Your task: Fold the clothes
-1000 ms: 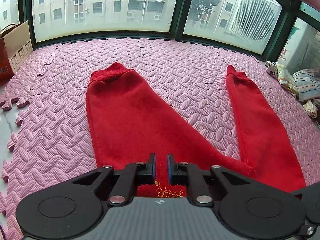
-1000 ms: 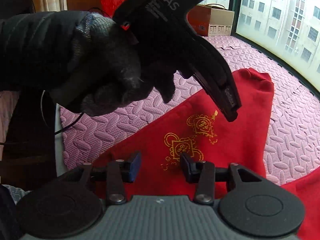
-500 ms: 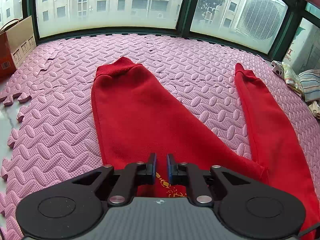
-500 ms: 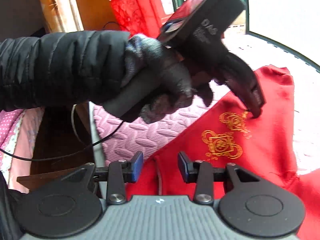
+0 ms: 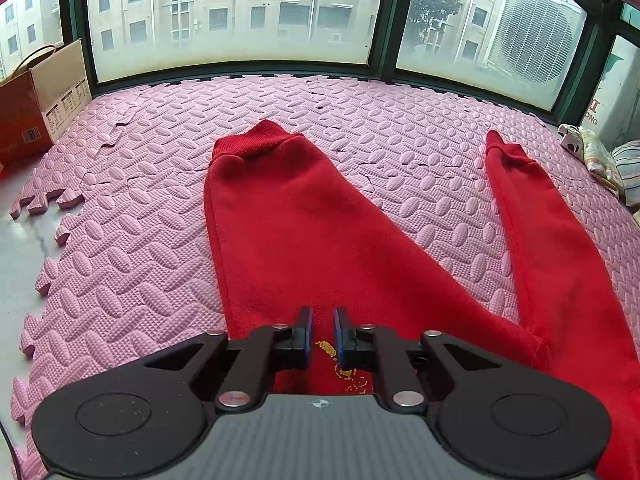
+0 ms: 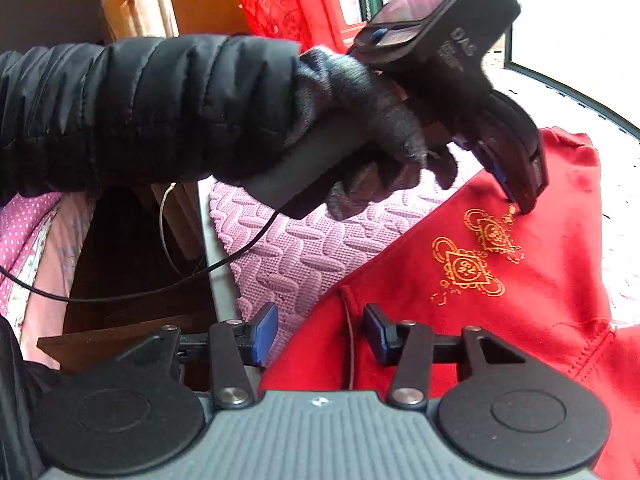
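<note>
Red trousers [image 5: 300,220] lie flat on the pink foam mat [image 5: 120,280], legs spread toward the window, with the second leg [image 5: 560,260] at the right. Gold embroidery [image 6: 472,256] marks the hip. A gloved hand [image 6: 360,120] holds my left gripper [image 5: 320,316] shut, its tips resting on the cloth beside the embroidery; whether any cloth is pinched I cannot tell. In the right wrist view that left gripper [image 6: 520,200] points down at the trousers [image 6: 540,280]. My right gripper [image 6: 320,312] hovers at the waistband's corner, jaws opening, the cloth's edge below the gap and unpressed.
A cardboard box [image 5: 36,108] stands at the mat's far left. Folded cloths [image 5: 600,156] lie at the far right. The mat's jagged edge meets bare floor [image 5: 20,260] on the left. A red plastic stool [image 6: 312,4], dark wooden furniture and a black cable [image 6: 200,276] are behind the hand.
The right gripper has shifted sideways to the waistband's edge and its jaws now stand wider. The left gripper stays shut at the embroidery, tilted only slightly.
</note>
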A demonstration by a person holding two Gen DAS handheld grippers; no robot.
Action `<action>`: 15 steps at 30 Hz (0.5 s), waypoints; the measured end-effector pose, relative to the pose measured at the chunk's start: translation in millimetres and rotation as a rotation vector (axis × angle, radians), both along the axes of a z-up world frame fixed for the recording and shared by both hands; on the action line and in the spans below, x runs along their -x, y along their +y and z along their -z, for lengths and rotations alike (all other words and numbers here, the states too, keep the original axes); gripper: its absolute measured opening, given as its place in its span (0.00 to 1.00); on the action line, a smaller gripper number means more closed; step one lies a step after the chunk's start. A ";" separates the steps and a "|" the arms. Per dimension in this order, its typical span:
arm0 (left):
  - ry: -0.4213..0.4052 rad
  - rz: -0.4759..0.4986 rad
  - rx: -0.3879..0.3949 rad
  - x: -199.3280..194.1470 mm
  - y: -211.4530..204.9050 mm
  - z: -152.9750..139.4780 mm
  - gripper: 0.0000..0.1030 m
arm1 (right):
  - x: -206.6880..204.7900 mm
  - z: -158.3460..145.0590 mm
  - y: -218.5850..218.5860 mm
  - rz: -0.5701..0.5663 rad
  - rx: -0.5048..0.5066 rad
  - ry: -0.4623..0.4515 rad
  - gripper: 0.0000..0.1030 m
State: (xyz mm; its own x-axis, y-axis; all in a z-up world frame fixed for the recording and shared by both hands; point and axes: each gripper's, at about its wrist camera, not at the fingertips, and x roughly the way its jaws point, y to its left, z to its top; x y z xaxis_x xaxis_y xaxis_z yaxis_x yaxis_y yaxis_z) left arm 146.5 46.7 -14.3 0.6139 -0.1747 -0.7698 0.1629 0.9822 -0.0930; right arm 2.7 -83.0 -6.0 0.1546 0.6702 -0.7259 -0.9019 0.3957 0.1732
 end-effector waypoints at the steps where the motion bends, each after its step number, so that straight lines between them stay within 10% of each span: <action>1: -0.006 0.003 -0.007 3.5 -0.8 -0.9 0.13 | -0.9 -2.3 -4.4 0.016 -0.003 -0.006 0.46; 15: -0.086 0.123 -0.034 81.3 -17.6 -24.4 0.13 | -14.5 -19.7 -135.7 0.414 0.053 -0.037 0.46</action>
State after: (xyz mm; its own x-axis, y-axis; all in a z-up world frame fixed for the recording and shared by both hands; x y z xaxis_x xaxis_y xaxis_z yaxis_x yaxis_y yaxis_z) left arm 65.3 29.2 10.1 0.6535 -0.2273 -0.7220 0.2880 0.9568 -0.0405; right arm 17.1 -218.7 13.7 0.4302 0.5078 -0.7464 -0.6698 0.7338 0.1132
